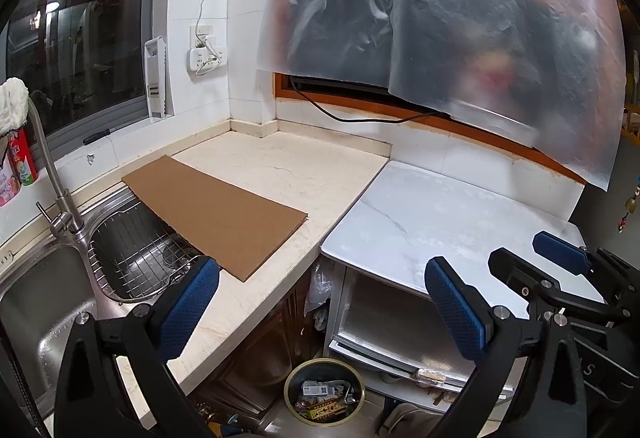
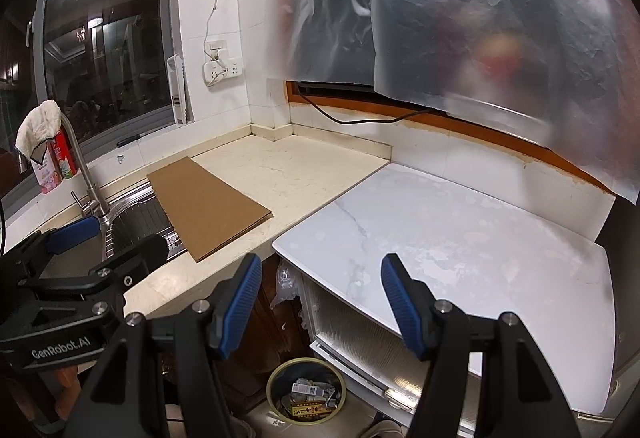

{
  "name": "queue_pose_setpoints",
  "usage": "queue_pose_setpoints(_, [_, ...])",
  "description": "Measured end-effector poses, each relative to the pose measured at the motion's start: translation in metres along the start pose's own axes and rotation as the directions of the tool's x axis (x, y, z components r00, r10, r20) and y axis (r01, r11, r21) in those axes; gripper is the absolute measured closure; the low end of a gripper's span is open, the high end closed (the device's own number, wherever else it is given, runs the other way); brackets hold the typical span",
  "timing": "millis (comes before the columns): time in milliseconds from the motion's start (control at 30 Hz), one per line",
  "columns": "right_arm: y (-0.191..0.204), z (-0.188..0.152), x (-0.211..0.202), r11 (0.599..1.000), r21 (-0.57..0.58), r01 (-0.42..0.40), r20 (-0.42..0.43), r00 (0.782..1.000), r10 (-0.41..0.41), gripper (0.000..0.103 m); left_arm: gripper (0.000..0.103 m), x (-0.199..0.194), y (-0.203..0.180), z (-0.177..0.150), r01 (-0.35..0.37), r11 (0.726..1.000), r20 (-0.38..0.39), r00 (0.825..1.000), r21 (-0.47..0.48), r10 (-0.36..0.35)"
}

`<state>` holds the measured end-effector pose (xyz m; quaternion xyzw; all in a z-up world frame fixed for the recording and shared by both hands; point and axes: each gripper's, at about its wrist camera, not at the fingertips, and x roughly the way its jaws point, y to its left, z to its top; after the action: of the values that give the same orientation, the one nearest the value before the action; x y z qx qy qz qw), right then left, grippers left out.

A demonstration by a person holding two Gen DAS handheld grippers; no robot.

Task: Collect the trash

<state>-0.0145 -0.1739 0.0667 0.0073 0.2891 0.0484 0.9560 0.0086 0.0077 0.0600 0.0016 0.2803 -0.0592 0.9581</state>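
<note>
I see blue ribbed pads [image 1: 188, 312] on black gripper frames. Cardboard sheet [image 1: 216, 214] is plain brown, counter [image 1: 304, 178] cream w/ faint veins, side table top [image 2: 460, 238] white marble w/ grey veining. Bin [image 1: 324, 392] has a gold rim, sink [image 1: 40, 302] is steel grey.

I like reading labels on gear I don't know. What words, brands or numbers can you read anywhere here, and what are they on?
"GenRobot.AI": white lettering on the black body of the left gripper, seen from the right wrist.
"S": a lone pale letter on the right gripper, the rest cut off.
Red bottle and pink pack by the tap: print too blurred.
Packets in the trash bin: too small.
</note>
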Motion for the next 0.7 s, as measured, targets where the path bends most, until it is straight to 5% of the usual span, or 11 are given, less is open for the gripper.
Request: queue_pose_setpoints(700, [-0.0004,-0.0016,-0.0001,1.0,0.004,0.002,-0.003,1.0,-0.002,0.04,0.001,0.0049,0.0103,-0.0009,-0.008,1.0,-0.012,1.0,-0.004,0.008])
